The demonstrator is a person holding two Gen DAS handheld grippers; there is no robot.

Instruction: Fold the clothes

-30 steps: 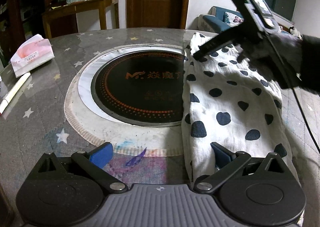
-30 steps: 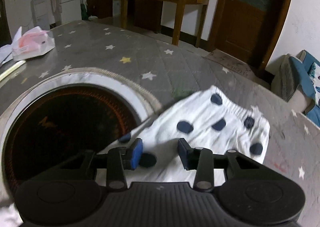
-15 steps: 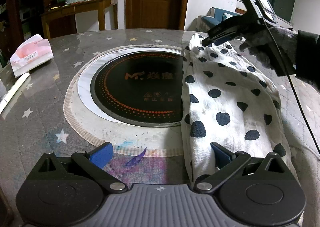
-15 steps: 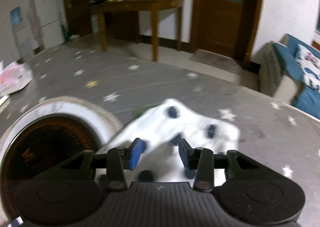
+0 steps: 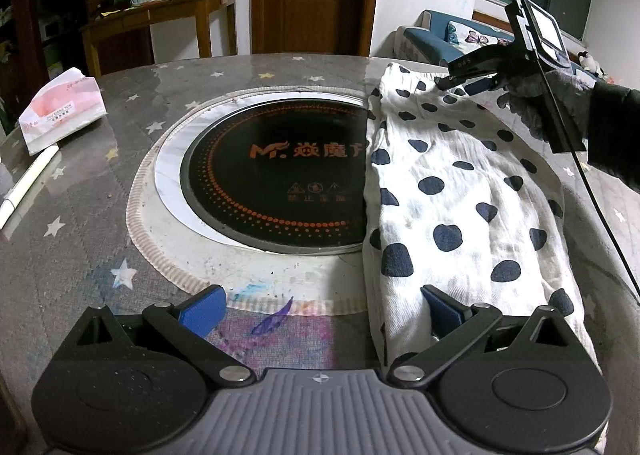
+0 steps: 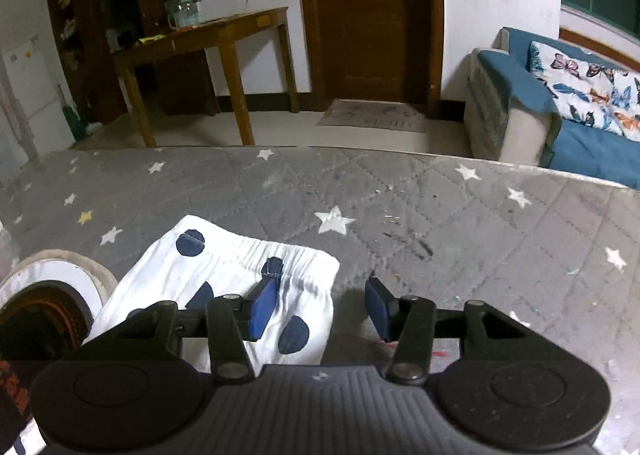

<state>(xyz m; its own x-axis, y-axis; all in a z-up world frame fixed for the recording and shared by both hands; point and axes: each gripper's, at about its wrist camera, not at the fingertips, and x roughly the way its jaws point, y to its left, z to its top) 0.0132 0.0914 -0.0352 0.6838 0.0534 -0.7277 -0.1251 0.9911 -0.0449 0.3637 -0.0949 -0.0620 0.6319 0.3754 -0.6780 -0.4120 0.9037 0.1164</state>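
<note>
A white garment with navy polka dots [image 5: 460,183] lies in a long folded strip on the right side of the grey star-print table [image 5: 72,255]. My left gripper [image 5: 320,311] stands wide open at the garment's near end, its right pad against the hem and its left pad over bare cloth. At the far end a gloved hand [image 5: 532,103] holds my right gripper [image 5: 456,82] just above the elastic waistband. In the right wrist view the right gripper [image 6: 320,307] is open, straddling the right corner of the garment's [image 6: 224,267] waistband. It grips nothing.
A round black induction hob [image 5: 276,175] with a white ring sits in the table's middle, partly under the garment. A tissue pack [image 5: 64,111] and a white pen [image 5: 28,183] lie at the left. A black cable [image 5: 600,207] hangs from the right gripper. The table's far edge [image 6: 400,153] is close.
The right gripper has travelled along the garment to the far waistband corner, staying open. The garment settled flat. The left gripper has not moved.
</note>
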